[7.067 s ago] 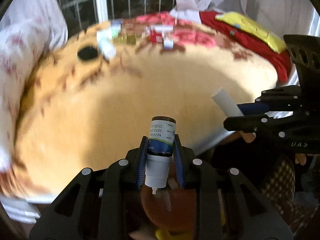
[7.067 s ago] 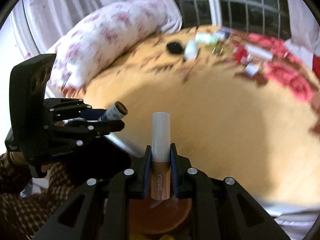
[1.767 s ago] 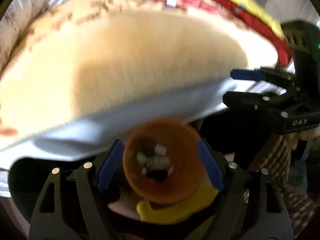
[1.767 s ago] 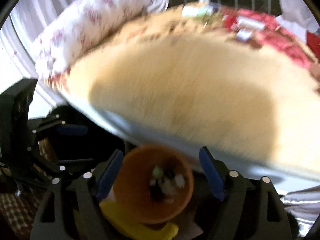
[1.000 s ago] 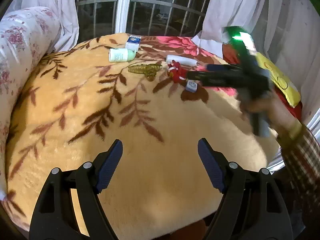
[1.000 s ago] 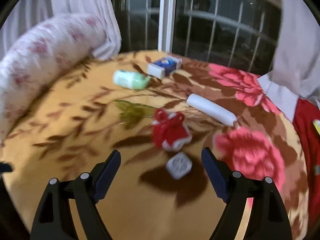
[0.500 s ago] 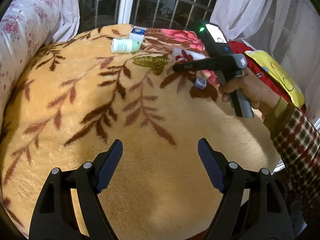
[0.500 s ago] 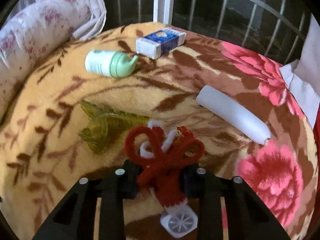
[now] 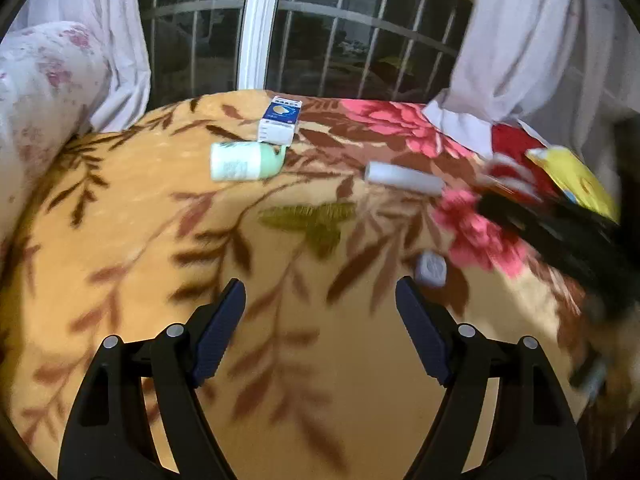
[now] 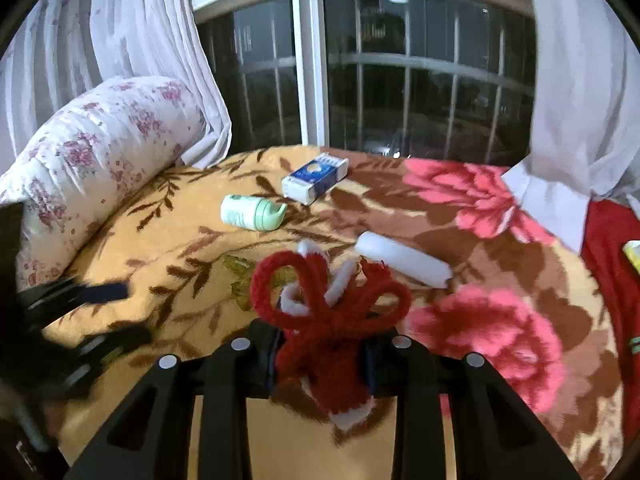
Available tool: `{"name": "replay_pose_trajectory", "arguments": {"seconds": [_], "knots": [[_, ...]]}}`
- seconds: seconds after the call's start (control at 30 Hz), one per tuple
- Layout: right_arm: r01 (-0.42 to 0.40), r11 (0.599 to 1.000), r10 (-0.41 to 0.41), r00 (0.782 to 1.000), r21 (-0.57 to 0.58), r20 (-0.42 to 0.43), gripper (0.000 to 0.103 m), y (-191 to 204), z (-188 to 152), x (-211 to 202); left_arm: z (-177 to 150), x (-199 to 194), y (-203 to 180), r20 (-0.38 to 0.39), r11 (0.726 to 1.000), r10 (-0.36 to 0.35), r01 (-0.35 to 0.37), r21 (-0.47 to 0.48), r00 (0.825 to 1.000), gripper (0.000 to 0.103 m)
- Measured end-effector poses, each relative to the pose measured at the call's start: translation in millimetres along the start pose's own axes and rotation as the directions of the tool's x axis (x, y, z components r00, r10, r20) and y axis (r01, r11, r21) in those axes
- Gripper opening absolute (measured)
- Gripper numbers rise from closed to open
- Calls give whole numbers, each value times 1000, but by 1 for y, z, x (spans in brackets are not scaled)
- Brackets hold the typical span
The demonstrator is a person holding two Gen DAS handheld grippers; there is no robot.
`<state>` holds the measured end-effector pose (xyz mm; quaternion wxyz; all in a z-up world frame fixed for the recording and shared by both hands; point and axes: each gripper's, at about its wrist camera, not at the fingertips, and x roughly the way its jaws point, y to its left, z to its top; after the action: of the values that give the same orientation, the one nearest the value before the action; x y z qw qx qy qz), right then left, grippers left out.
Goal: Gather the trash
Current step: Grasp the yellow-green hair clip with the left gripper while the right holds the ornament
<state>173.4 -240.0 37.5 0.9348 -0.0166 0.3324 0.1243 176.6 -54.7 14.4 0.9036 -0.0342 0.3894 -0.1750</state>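
Note:
My right gripper is shut on a red and white yarn bow and holds it above the blanket. My left gripper is open and empty over the blanket. Ahead of it lie an olive-green wrapper, a small white cap, a white tube, a pale green bottle and a blue and white box. The bottle, box and tube also show in the right wrist view. The right gripper appears blurred at the right edge of the left wrist view.
A yellow floral blanket covers the bed. A flowered pillow lies at the left. A barred window and white curtains stand behind. A red cloth and a yellow item lie at the right.
My right gripper has lifted the yarn bow off the blanket and pulled back to the right. My left gripper has moved forward toward the items, still open.

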Motion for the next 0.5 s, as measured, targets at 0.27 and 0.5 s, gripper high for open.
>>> {"name": "replay_pose_trajectory", "arguments": {"seconds": [0.27,0.5], "knots": [[6,1000,-7,999,7,46,32,-25,-12,-32,31,85,-12,-52,994,103,-104,-18,993,76],[4,1000,-5,999,16,39,32,-35,-23,-32,35,122,-13,-86,988,154,-153,14,984,27]]}}
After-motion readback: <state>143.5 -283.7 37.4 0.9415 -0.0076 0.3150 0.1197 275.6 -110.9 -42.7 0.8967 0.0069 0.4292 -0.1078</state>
